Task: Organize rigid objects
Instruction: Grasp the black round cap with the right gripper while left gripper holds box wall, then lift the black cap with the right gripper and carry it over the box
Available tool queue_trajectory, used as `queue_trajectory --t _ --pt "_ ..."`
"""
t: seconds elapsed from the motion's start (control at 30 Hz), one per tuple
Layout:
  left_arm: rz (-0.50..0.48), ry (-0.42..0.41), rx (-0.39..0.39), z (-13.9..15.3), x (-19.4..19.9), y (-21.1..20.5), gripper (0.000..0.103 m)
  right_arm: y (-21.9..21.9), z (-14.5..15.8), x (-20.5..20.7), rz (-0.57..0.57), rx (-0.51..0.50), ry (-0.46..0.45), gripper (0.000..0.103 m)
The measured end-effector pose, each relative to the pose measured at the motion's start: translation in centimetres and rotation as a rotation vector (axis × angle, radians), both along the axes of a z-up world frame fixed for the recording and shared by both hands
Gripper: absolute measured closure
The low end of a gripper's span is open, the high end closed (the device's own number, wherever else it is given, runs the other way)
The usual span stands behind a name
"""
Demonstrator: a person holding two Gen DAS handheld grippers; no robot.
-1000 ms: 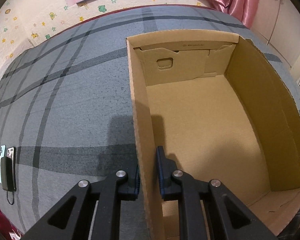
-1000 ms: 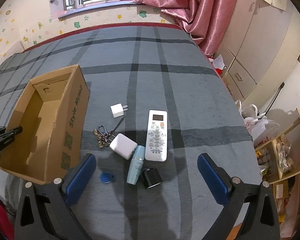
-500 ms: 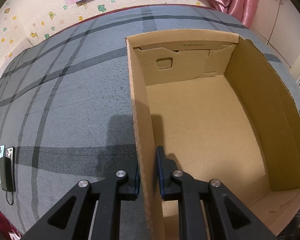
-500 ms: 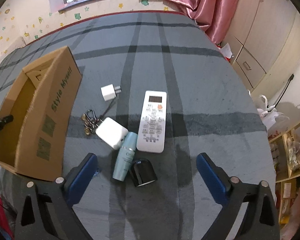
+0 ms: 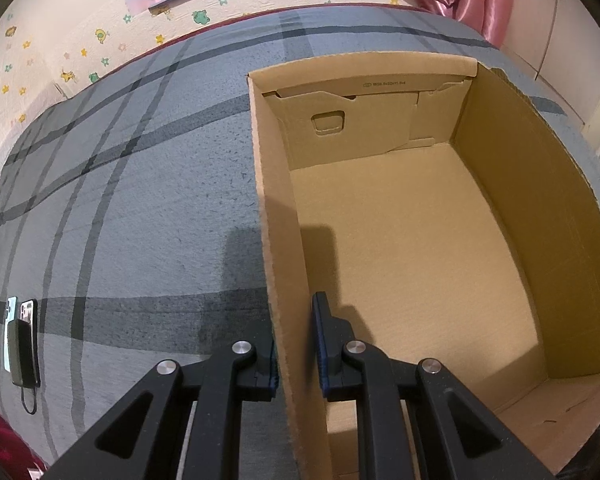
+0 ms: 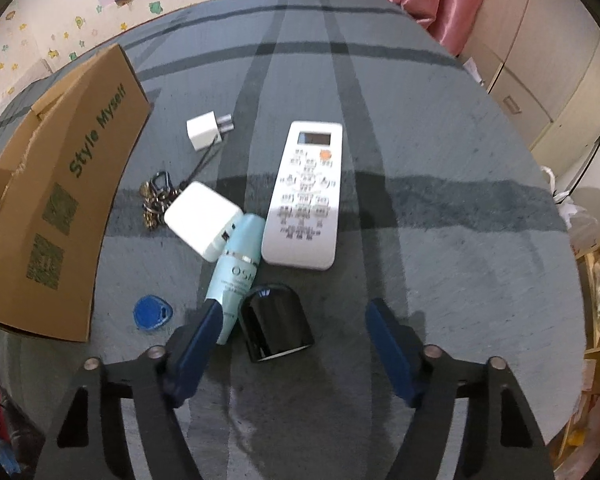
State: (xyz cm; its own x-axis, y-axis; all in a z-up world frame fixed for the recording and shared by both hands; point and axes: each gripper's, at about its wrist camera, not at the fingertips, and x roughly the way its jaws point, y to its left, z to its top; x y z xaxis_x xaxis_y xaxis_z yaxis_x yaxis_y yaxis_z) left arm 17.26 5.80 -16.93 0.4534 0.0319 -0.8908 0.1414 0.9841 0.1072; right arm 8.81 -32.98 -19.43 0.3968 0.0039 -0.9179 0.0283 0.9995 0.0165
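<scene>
The job has hardly begun, I think. The cardboard box (image 5: 412, 248) sits on the grey striped cover (image 5: 140, 208) and there is nothing inside it yet. The left gripper (image 5: 294, 354) is pinching the near side wall of the box, with 1 finger outside and 1 inside, so it seems to be holding the box steady. All the small things lie in a bunch just beside the box, on its right. There is a white remote (image 6: 305, 196), a big white charger (image 6: 202, 216), a small white plug (image 6: 204, 131), a light blue bottle (image 6: 236, 268), a black cap (image 6: 275, 322), a blue tag (image 6: 152, 313) and a bunch of keys (image 6: 156, 200). The bottle touches the big charger and the remote, and the cap lies right by its lower end. The right gripper (image 6: 294, 348) hangs spread wide over the near end of the bunch and grasps nothing. Its left finger (image 6: 196, 344) is close by the bottle, and the black cap lies between the 2 fingers. My guess is that the cap or the bottle gets picked first. All 7 things are yet to go into the box. Off to the far left lie phones (image 5: 20, 328) with a cord.
</scene>
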Motion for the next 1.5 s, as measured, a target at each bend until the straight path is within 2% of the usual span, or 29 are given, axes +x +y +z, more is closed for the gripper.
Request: queue_trajectory --t 0.03,0.13,0.17,0.57,1.03,1.5 --pt "0.0 0.002 0.002 0.0 0.0 0.0 0.088 0.0 -0.3 0.1 0.0 0.007 0.008 0.032" --pt "0.006 0.01 0.004 0.0 0.2 0.0 0.088 -0.2 -1.0 0.3 0.003 0.037 0.033 0.05" --pt "0.007 0.012 0.006 -0.1 0.2 0.0 0.088 -0.2 -1.2 0.3 0.007 0.047 0.042 0.061" --pt "0.017 0.022 -0.002 -0.2 0.6 0.3 0.088 0.1 -0.5 -0.6 0.007 0.047 0.026 0.061" --pt "0.024 0.036 0.01 -0.3 0.8 0.0 0.088 1.5 3.4 0.3 0.013 0.026 -0.004 0.061" --pt "0.038 0.048 0.013 -0.3 1.1 -0.1 0.088 5.3 8.2 2.4 0.064 0.01 -0.068 0.061"
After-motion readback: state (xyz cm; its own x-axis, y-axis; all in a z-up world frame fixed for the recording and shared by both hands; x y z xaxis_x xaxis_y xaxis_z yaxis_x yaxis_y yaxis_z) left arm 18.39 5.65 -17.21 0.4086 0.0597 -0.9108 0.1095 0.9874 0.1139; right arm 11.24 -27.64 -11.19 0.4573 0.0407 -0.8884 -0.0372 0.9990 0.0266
